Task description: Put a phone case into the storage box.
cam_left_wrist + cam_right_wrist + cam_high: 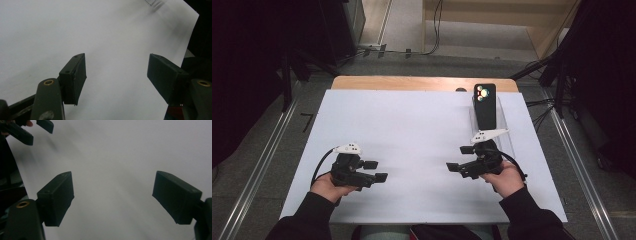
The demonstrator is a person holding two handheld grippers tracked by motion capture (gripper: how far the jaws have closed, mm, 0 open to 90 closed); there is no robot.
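My left gripper (pixel 377 170) rests low over the near left of the white table sheet (pixel 412 125), pointing right, jaws apart. In the left gripper view its jaws (pixel 117 62) frame bare white sheet. My right gripper (pixel 458 158) sits at the near right, pointing left toward the other one, also open. The right gripper view has its pads (pixel 113 185) spread over plain white, nothing between them, and the left gripper's jaws (pixel 32 130) farther off at the top left. A black phone (pixel 485 105) stands upright in a clear stand (pixel 507 135) behind the right gripper.
The white sheet covers a wooden table whose far edge (pixel 422 83) shows. Grey floor, metal rails (pixel 257 170) and dark stands surround it. A person's sleeves (pixel 532 215) come in from the bottom. The sheet's right edge (pixel 187 37) lies close to the left gripper's line of sight.
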